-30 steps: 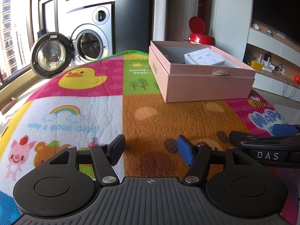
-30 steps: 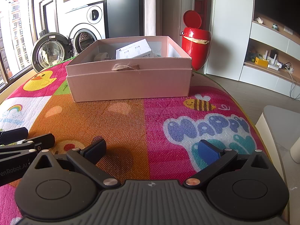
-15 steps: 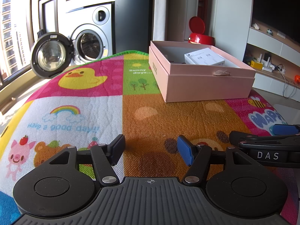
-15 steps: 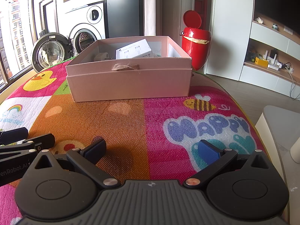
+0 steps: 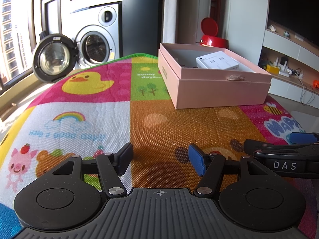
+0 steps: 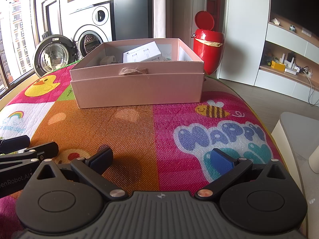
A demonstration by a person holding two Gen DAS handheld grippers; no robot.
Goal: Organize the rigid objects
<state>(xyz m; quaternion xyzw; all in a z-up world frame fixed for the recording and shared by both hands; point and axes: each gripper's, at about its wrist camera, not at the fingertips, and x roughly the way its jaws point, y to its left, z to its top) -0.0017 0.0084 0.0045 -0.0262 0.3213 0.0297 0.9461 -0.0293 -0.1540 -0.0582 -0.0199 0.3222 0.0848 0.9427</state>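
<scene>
Both jaws stand apart, empty: left gripper (image 5: 160, 159), right gripper (image 6: 161, 159). Open pink cardboard box (image 6: 137, 87) holding a white carton (image 6: 142, 54) lies ahead on the mat; the right gripper appears nearer, squarely facing its long side.

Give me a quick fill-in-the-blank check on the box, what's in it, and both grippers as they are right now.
1. The pink box sits on the play mat with its top ____.
2. The white carton lies ____ the pink box.
3. The left gripper and the right gripper both hold ____.
4. Behind the pink box stands a ____ bin with its lid raised.

Missing words: open; inside; nothing; red
</scene>
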